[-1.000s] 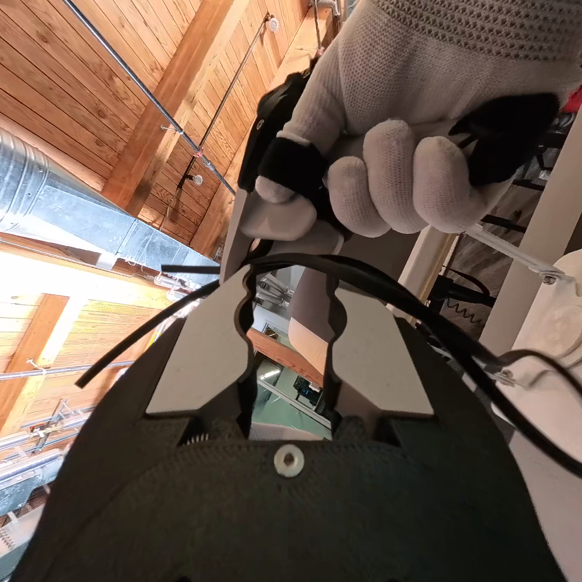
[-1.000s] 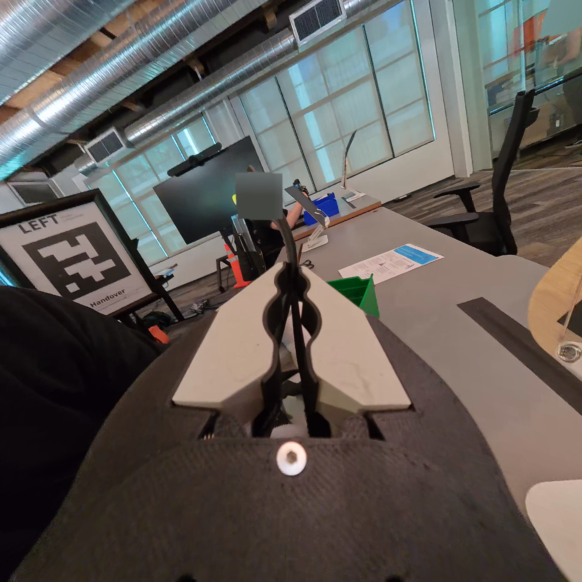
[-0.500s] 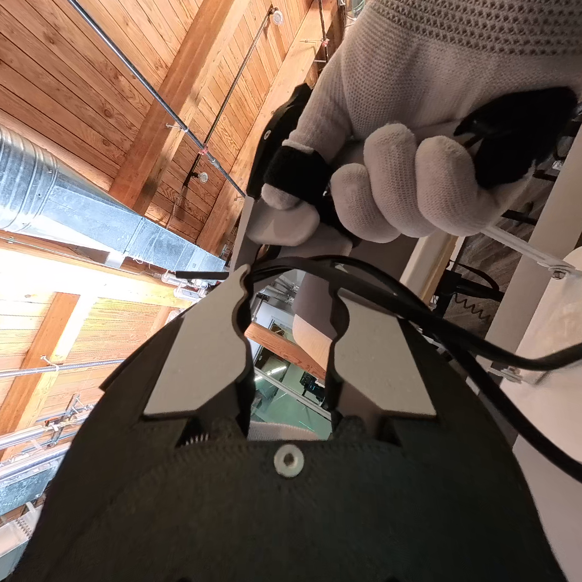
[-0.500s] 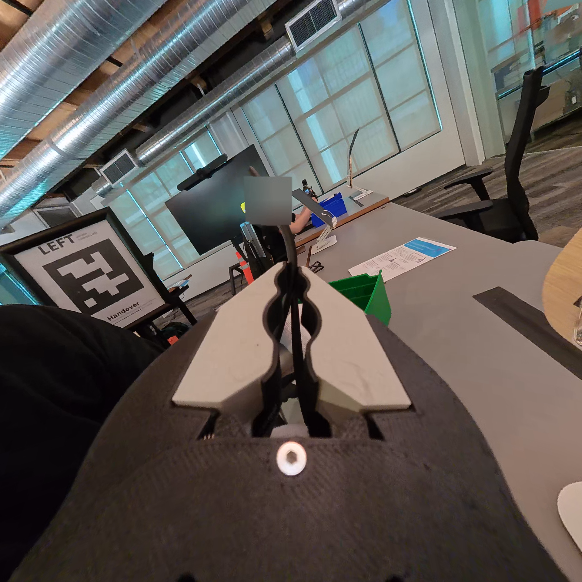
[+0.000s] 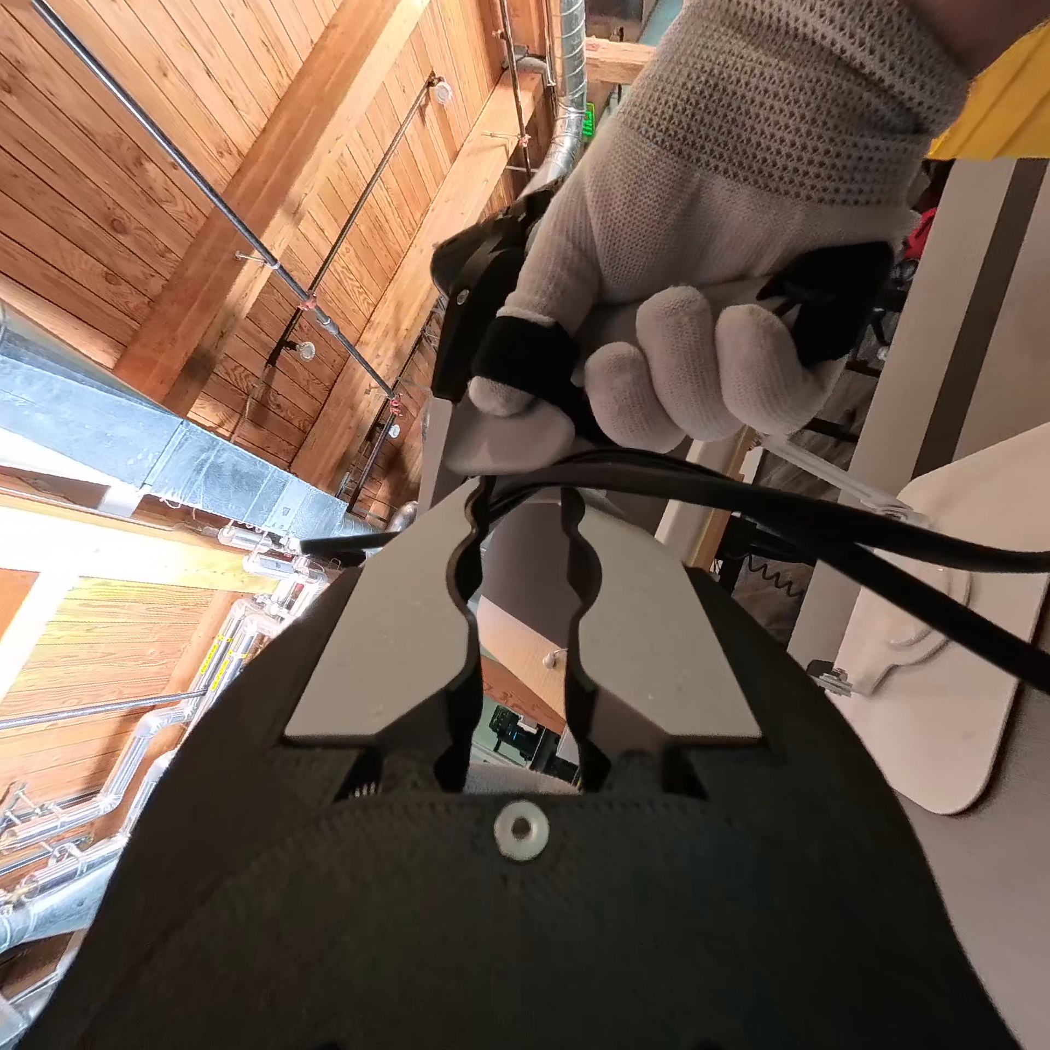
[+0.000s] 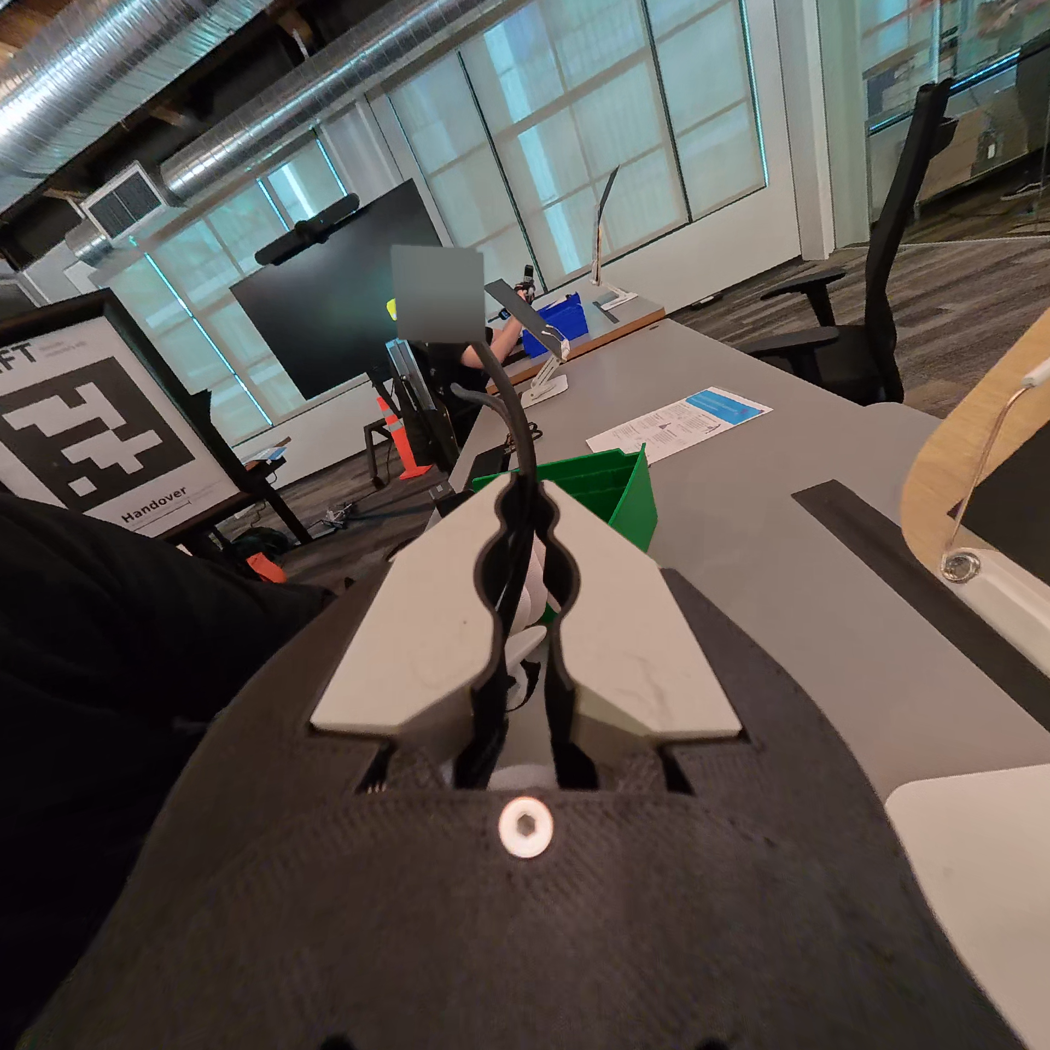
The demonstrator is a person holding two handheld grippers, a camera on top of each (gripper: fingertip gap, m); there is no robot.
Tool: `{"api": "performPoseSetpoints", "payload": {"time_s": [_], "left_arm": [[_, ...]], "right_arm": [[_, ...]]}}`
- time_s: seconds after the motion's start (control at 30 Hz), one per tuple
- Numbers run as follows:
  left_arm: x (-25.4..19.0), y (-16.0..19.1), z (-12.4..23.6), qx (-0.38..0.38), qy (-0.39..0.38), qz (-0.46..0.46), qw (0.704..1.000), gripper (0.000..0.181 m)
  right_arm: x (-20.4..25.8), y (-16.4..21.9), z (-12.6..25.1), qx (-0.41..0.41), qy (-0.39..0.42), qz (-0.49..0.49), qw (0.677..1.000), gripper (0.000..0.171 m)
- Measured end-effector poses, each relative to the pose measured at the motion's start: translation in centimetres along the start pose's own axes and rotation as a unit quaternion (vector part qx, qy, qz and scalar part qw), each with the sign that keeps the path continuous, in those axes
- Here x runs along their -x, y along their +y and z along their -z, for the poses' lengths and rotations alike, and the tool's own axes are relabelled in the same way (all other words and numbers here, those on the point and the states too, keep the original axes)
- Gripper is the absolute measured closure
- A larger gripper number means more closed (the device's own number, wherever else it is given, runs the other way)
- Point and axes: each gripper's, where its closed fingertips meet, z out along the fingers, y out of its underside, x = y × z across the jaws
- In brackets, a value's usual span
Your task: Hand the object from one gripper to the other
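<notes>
The right gripper (image 6: 525,500) stays clamped on the looped black cable (image 6: 520,432). The left gripper (image 5: 520,511), fingers still spread, has closed in: cable now crosses its tips, ready for transfer.

A green bin (image 6: 611,483) and printed sheet (image 6: 679,423) lie on the grey table (image 6: 738,540).

Cable (image 6: 520,449) in right gripper (image 6: 524,500), bin (image 6: 602,488) behind on table (image 6: 738,528), sign (image 6: 91,420) left
</notes>
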Motion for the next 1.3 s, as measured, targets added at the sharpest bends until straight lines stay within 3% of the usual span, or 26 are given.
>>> {"api": "performPoseSetpoints", "payload": {"time_s": [0.43, 0.77, 0.93, 1.17, 1.3], "left_arm": [[-0.8, -0.2, 0.1, -0.007, 0.033, 0.013, 0.999, 0.177], [-0.3, -0.1, 0.2, -0.01, 0.062, 0.107, 0.992, 0.179], [0.5, 0.1, 0.0, -0.005, 0.072, 0.172, 0.982, 0.18], [1.9, 1.1, -0.2, 0.016, 0.112, 0.293, 0.95, 0.18], [2.3, 2.7, -0.3, 0.055, 0.145, 0.354, 0.922, 0.18]], "right_arm": [[-1.5, 1.4, 0.2, 0.027, 0.014, 0.002, 1.0, 0.171], [-2.7, 2.2, 0.5, 0.046, 0.039, 0.021, 0.998, 0.168], [-3.7, 2.6, 0.8, 0.061, 0.067, 0.031, 0.995, 0.155], [-3.0, 1.8, 2.2, 0.08, 0.098, 0.133, 0.983, 0.147], [-0.6, -0.2, 3.5, 0.074, 0.122, 0.301, 0.943, 0.142]]}}
